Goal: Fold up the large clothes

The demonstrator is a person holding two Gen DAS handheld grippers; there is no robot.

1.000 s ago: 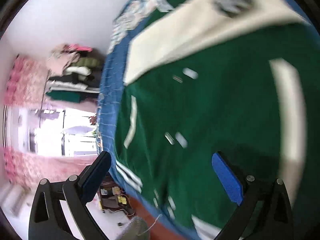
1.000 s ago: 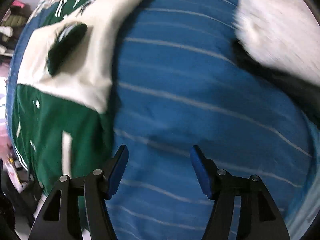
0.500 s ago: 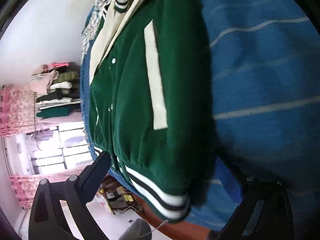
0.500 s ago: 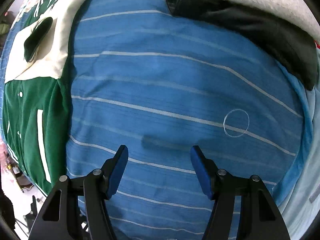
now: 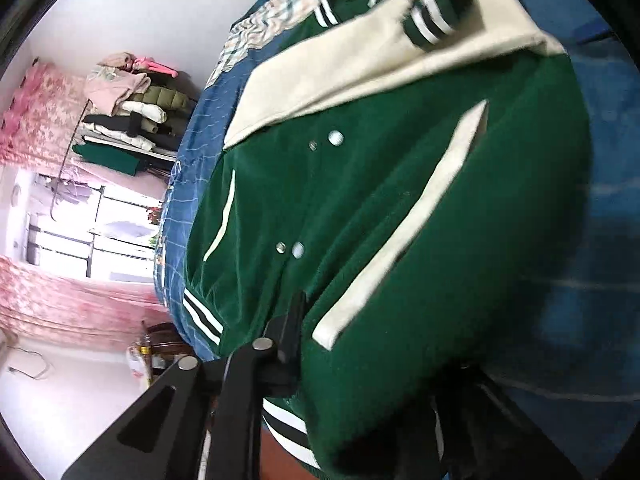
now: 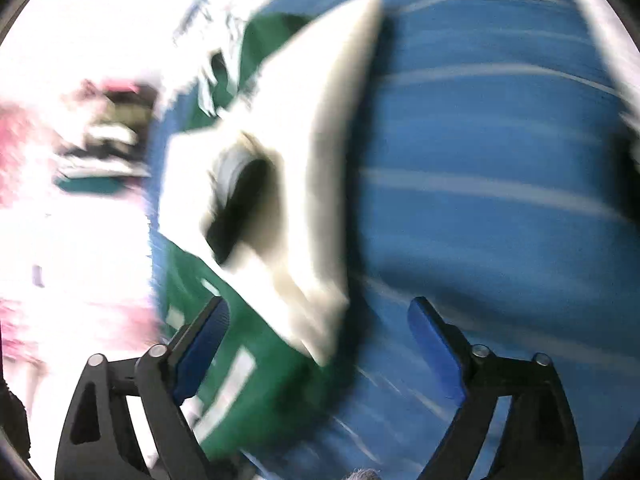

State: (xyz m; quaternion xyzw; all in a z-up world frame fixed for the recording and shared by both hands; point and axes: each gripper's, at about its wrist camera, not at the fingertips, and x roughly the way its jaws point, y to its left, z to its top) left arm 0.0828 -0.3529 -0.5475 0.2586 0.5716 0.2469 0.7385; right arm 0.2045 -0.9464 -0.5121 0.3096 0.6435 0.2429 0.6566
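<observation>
A green varsity jacket point(image 5: 360, 208) with cream sleeves and striped cuffs lies on a blue striped bedspread point(image 5: 608, 216). A cream sleeve point(image 5: 360, 64) is folded across its chest. My left gripper point(image 5: 372, 368) is at the jacket's striped hem; the left finger point(image 5: 290, 332) lies on the cloth, the right finger is hidden under the green cloth. In the blurred right wrist view the jacket point(image 6: 256, 360) and its cream sleeve point(image 6: 312, 184) lie left of centre. My right gripper point(image 6: 320, 344) is open just above the jacket's right edge, holding nothing.
The bedspread point(image 6: 500, 200) stretches to the right of the jacket. A rack of stacked clothes point(image 5: 128, 120), pink curtains point(image 5: 36, 120) and a bright window point(image 5: 80, 232) lie beyond the bed's left edge. A patterned cloth point(image 5: 280, 12) lies past the jacket's collar.
My left gripper has closed in on the jacket's hem, its fingers nearer together around the cloth. My right gripper has swung left from the bare bedspread to the jacket's right edge, still open.
</observation>
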